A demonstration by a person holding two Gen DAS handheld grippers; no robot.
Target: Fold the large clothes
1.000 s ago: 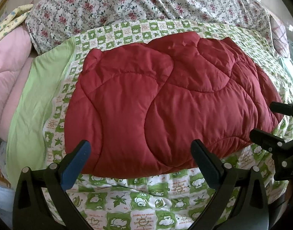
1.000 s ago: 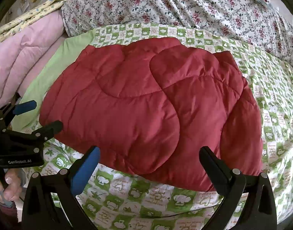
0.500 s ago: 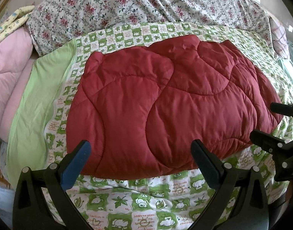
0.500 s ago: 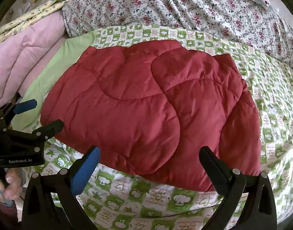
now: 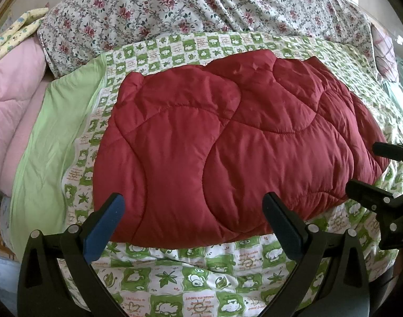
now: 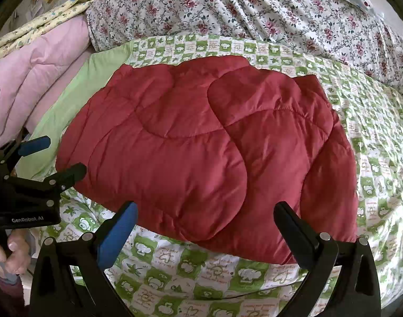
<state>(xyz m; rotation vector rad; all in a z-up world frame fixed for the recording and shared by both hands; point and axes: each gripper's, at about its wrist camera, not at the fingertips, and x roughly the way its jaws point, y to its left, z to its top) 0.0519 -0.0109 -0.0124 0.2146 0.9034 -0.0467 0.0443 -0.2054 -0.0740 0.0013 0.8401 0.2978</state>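
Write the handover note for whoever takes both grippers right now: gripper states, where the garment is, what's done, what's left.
Left gripper: open, empty, hovering at the near edge of the dark red quilted padded garment, not touching it.
Right gripper: open, empty, also at the near edge, further right.
The garment lies as a compact, roughly rectangular bundle on the green-and-white checked cartoon-print bedsheet; no sleeves or loose ends show.
Done: it looks already folded at least once, with a layered edge on its right side.
Left: probably one more fold or a tidy-up; whether it needs that can't be told from here.
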